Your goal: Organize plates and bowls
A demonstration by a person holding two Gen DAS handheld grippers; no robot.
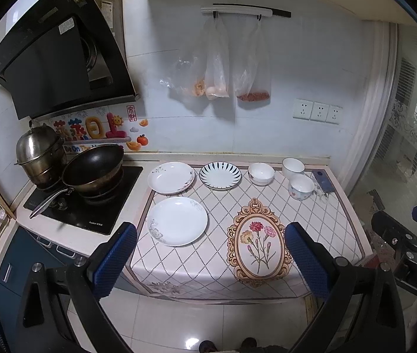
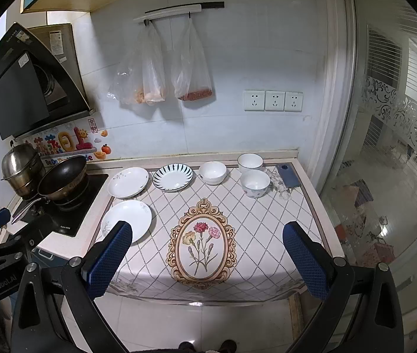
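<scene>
Nothing is gathered yet, so this looks like the very start. Both the left tongs (image 1: pixel 210 260) and right tongs (image 2: pixel 207 260) hang apart and empty at the bottom of their frames, short of the surface (image 1: pixel 320 220). Three plates sit left of centre: a near white plate (image 1: pixel 177 220), a floral plate (image 1: pixel 170 177) and a striped plate (image 1: pixel 220 175) behind it. Three bowls (image 1: pixel 261 173) cluster at the upper right, beside a phone (image 1: pixel 322 181). The next move likely calls for reaching forward to the near plate's rim to begin a stack.
</scene>
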